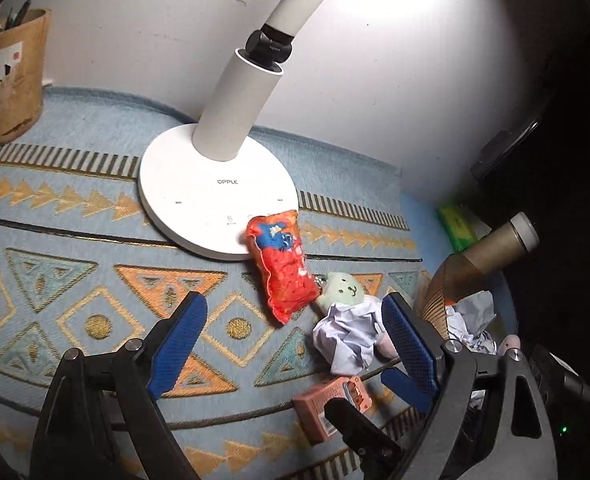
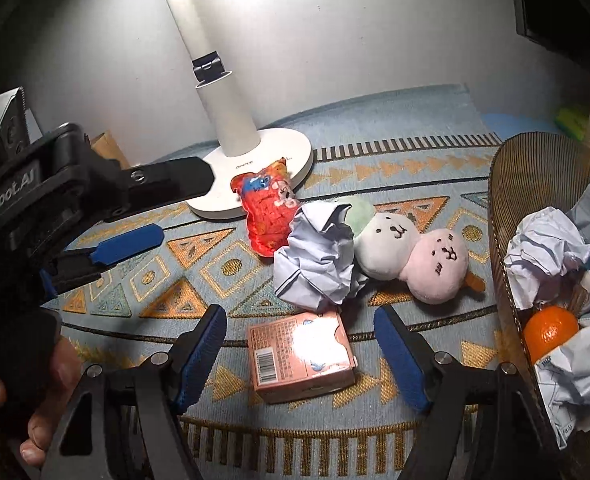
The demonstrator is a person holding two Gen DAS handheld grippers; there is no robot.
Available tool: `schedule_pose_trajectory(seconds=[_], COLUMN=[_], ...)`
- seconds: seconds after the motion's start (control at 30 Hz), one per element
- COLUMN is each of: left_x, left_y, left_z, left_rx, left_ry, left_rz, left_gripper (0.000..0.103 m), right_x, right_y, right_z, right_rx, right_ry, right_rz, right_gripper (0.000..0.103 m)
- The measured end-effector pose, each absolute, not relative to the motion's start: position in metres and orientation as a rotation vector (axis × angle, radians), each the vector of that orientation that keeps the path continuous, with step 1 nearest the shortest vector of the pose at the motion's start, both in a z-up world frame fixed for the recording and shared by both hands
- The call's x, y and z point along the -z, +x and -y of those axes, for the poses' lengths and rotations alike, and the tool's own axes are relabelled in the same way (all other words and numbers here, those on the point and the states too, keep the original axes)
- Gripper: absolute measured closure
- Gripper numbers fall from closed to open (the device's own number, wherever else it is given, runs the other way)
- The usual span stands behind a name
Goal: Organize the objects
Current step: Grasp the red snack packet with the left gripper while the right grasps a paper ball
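A pink box (image 2: 299, 356) lies on the patterned mat between the blue pads of my right gripper (image 2: 299, 316), which stands open with a gap on each side of the box. Just beyond it are a crumpled paper ball (image 2: 319, 256), a plush toy (image 2: 411, 248) made of green, white and pink heads, and a red snack pouch (image 2: 267, 210) leaning on the lamp base. My left gripper (image 1: 295, 304) hovers open and holds nothing, with the pouch (image 1: 285, 266) and paper ball (image 1: 347, 336) ahead of its fingers. It shows at the left of the right wrist view (image 2: 179, 208).
A white desk lamp (image 1: 199, 184) stands at the back centre. At the right, a ribbed brown basket (image 2: 503, 216) holds crumpled paper and an orange (image 2: 551, 328). A cardboard pen holder (image 1: 11, 80) is at the far left. A person's hand (image 2: 35, 400) grips the left tool.
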State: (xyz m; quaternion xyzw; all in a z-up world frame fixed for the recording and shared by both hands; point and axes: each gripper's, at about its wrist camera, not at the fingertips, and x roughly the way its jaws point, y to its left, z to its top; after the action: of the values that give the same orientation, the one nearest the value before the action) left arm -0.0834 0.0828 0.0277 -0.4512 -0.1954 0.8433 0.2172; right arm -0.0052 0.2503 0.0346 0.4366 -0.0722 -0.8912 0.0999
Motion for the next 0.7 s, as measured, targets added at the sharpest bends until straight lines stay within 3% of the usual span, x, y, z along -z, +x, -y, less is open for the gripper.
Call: schedule_pose_trajectory(seconds=[0.27,0.4,0.5,0.53,0.6,0.7], left_x=[0.001,0.009,0.012,0.012,0.013,0.004], left_y=[-0.112,-0.115,-0.119,-0.118,-0.119,-0.109], left_z=[-0.113,-0.117,-0.121,-0.122,-0.12,-0.108], left_rx=[-2.325,-2.325,-2.327,-2.334,-2.302,-2.319], left_ry=[-1.365,-1.36,-1.351,-1.344,-1.347,-1.316], left_rz=[0.554,0.551,0.518,0.494,0.489,0.45], left_gripper=[0.019,0.032,0.055,0.07,0.077,0.08], right_x=[-0.015,-0.016,-0.019,-0.02,-0.024,-0.032], right_y=[-0.031,-0.032,-0.028,-0.026,-0.022,-0.014], right_z=[-0.264,-0.26,-0.259,-0.259,-0.26,-0.259], right_rx=[2.64,2.621,2.624,2.617,2.616,2.614], right_ry=[1.329,1.289,1.245,1.228,1.186,1.119], right_rz=[0.354,0.343,0.347,0.355,0.358,0.333], right_gripper=[0.036,0.056,0.061,0.061,0.061,0.061])
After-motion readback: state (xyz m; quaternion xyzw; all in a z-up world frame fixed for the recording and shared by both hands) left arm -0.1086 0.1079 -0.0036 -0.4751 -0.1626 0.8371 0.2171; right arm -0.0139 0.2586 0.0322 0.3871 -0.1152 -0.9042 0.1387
